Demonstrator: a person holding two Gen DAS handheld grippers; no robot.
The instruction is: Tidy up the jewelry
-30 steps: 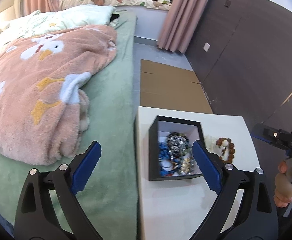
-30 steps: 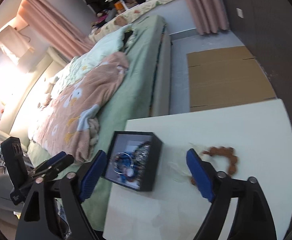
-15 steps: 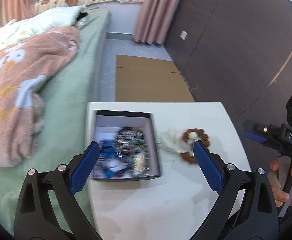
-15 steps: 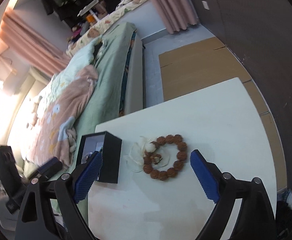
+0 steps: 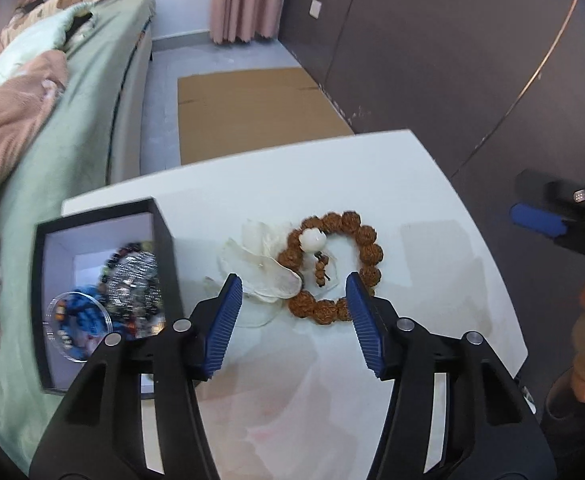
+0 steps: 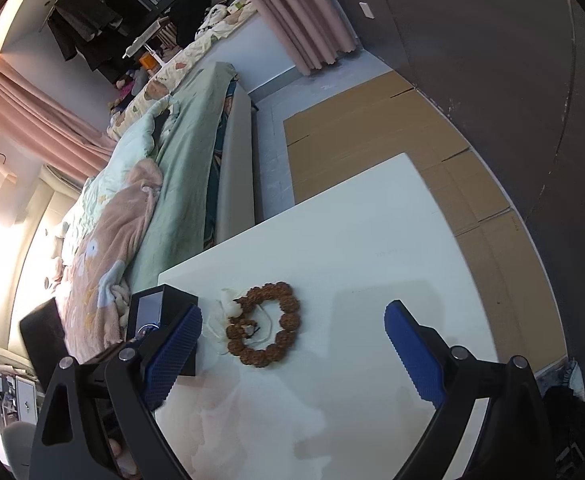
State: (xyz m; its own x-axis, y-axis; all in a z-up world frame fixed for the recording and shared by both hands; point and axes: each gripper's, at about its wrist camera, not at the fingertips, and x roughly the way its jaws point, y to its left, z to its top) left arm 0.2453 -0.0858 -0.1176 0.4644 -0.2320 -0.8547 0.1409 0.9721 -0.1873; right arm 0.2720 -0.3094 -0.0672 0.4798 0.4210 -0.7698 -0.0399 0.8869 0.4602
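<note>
most of the jewelry already sits in the black box (image 5: 164, 248), but the brown bead bracelet (image 5: 332, 264) still lies on the surface (image 5: 412, 184) beside it, under your empty, closing left hand-held gripper (image 5: 292, 312), your right hand-held gripper (image 6: 292, 344) wide.

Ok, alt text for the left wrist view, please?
The left gripper, jaws closing, hangs over a brown bead bracelet on a white table; nothing is gripped yet. An open black jewelry box sits left, beside a green bed.
</note>
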